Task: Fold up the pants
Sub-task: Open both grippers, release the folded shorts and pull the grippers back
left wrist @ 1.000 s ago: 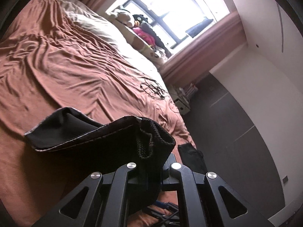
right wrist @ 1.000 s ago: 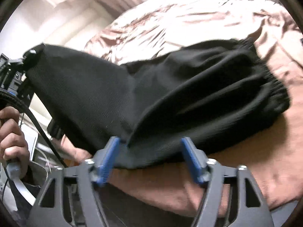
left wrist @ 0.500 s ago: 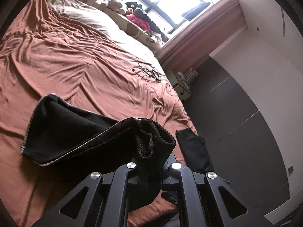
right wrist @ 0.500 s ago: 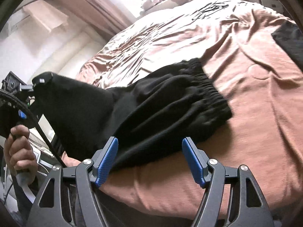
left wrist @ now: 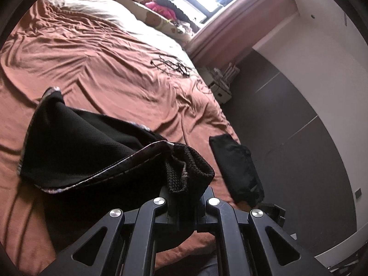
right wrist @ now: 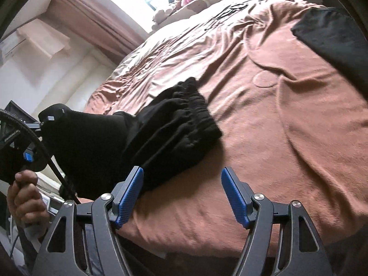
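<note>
Black pants [left wrist: 87, 151] lie on a rust-brown bedsheet [left wrist: 96, 69]. My left gripper [left wrist: 184, 197] is shut on the pants' ribbed cuff end and holds it lifted off the bed. In the right wrist view the pants [right wrist: 165, 133] stretch from the elastic waistband on the bed up to the left gripper [right wrist: 49, 119], held by a hand at the left edge. My right gripper [right wrist: 181, 195] is open and empty, its blue pads [right wrist: 232, 195] wide apart, just in front of the pants above the bed's near edge.
A second folded black garment [left wrist: 234, 168] lies at the bed's right edge, also showing in the right wrist view [right wrist: 331, 36]. A black cable tangle [left wrist: 171, 64] lies farther up the bed. Pillows and stuffed toys [left wrist: 158, 7] sit by the window. Dark floor lies to the right.
The right gripper has pulled back from the pants, which now look smaller and farther off. The left gripper, still holding the cuff, has shifted, so more of the bed shows.
</note>
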Motion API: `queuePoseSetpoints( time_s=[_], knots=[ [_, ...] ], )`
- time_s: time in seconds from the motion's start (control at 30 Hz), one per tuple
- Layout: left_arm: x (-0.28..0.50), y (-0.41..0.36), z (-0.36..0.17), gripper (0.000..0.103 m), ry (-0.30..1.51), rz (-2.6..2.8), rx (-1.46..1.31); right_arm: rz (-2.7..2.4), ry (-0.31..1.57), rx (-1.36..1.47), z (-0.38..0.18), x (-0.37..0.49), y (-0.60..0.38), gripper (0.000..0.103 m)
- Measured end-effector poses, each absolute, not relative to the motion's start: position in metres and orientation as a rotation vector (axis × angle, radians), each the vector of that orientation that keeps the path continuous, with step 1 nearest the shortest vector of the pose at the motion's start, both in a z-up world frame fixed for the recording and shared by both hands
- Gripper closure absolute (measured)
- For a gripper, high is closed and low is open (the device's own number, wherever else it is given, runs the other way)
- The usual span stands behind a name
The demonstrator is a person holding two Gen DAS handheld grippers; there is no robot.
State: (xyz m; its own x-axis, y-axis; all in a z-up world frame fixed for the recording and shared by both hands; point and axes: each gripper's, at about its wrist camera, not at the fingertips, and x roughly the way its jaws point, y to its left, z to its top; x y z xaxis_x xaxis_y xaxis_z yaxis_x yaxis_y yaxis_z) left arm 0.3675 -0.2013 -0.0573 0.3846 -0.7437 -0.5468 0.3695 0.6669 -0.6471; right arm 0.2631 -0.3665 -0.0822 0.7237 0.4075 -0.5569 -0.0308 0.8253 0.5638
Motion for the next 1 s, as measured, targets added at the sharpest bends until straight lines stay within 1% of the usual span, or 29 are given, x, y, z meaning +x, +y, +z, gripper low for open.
queuePoseSetpoints(
  time_s=[0.63, 0.73, 0.8, 0.83, 0.9, 0.93, 1.0],
  knots=[
    [0.371, -0.287, -0.119, 0.095, 1.084, -0.751, -0.366, 0.265, 0.754, 0.672, -0.098, 0.258, -0.402, 0.034],
    [0.375, -0.297, -0.130, 0.085, 1.126, -0.755, -0.364, 0.268, 0.754, 0.693, -0.100, 0.259, -0.406, 0.034],
    [0.378, -0.300, -0.136, 0.068, 1.157, -0.780, -0.390, 0.271, 0.753, 0.690, -0.101, 0.260, -0.406, 0.034],
    [0.378, -0.300, -0.138, 0.065, 1.165, -0.790, -0.400, 0.270, 0.748, 0.682, -0.099, 0.260, -0.405, 0.034],
    [0.378, -0.298, -0.137, 0.051, 1.174, -0.814, -0.414, 0.282, 0.737, 0.674, -0.097, 0.260, -0.403, 0.034],
    [0.377, -0.296, -0.134, 0.048, 1.175, -0.828, -0.418, 0.292, 0.733, 0.671, -0.096, 0.261, -0.401, 0.034],
    [0.374, -0.289, -0.127, 0.039, 1.169, -0.841, -0.422, 0.294, 0.733, 0.658, -0.097, 0.262, -0.398, 0.034]
  ],
)
